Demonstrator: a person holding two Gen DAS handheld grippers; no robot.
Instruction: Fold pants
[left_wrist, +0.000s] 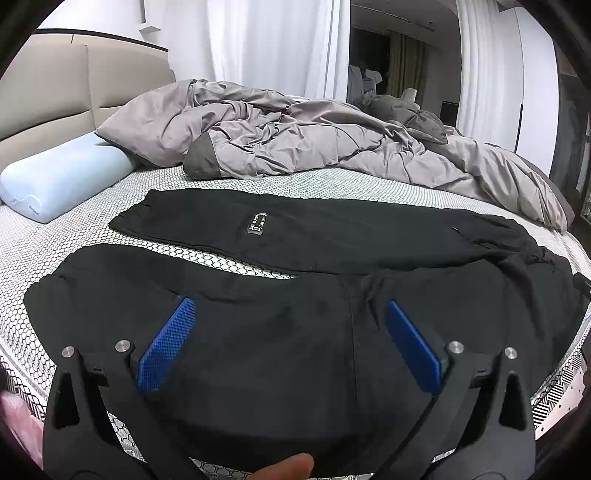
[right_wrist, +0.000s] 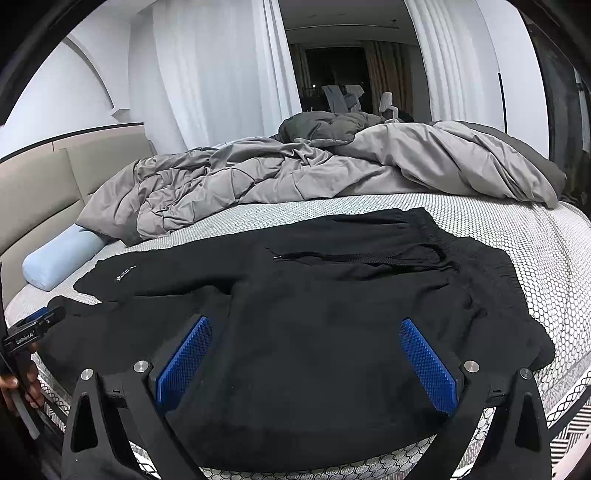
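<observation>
From the left wrist, the black pants lay spread flat on the bed, legs parted toward the pillow. The left gripper hovered spread wide, empty, over the near leg.

From the right wrist, the right gripper also gaped empty above the seat. The cloth looked soft, light and limp; the near hem and waistband seemed the best holds.

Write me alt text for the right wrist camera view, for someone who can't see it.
Black pants lie spread flat on a bed's white honeycomb-patterned mattress, waistband and drawstring to the right, legs running left. The open right gripper, with blue pads, hangs above the near fabric, holding nothing. Behind lie a rumpled grey duvet and a pale blue pillow; the left gripper shows at the left edge.
</observation>
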